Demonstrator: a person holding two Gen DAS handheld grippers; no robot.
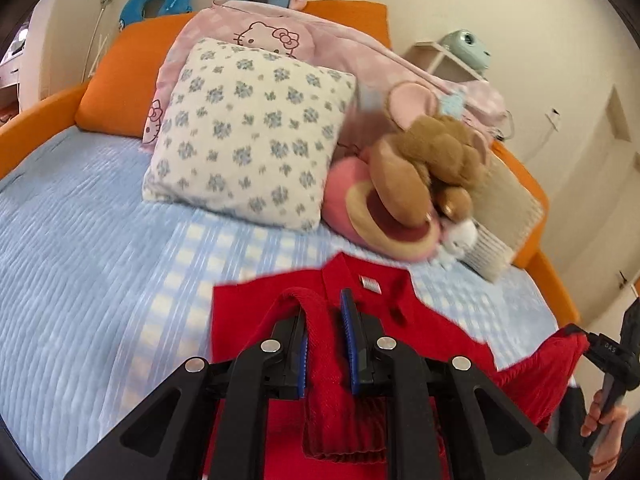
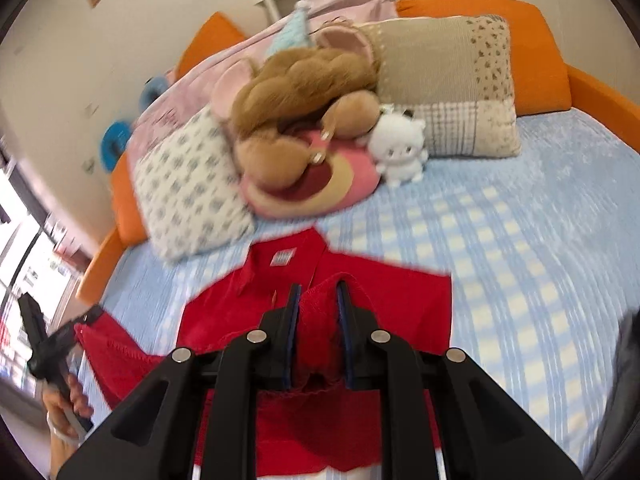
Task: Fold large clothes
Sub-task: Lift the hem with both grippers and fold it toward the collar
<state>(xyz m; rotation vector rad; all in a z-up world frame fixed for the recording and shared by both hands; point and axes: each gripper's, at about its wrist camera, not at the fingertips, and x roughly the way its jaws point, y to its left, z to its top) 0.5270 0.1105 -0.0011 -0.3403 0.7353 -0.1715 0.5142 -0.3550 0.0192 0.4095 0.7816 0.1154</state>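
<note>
Left wrist view: bed (image 1: 72, 216) with a pale blue cover fills the frame, orange surround behind it. Pillows and plush toys (image 1: 424, 172) crowd the upper half; a flowered pillow (image 1: 248, 136) sits left of centre.

Red sweater (image 1: 384, 320) lies in the lower centre of both views, collar and neck label toward the pillows, body flat on the cover. It is a ribbed knit: soft, limp, probably light, with no stiffness to hold a shape. It likely sags between two held points and drapes wherever it is let down. Not slippery; the knit should grip rubber pads well. Not fragile, though it may stretch under a hard pull.

Left gripper (image 1: 324, 312), lower centre: jaws narrow, pinched on a thick ribbed edge bunched between the blue pads. Right gripper (image 2: 318, 300), lower centre of the right wrist view: jaws likewise narrow, clamped on a gathered fold of the same knit.

Best hold, in my judgement: the ribbed hem at two well-apart points, where doubled cloth gives the pads bulk. Each gripper shows small at the other view's lower edge, with a stretch of red cloth hanging between them.
</note>
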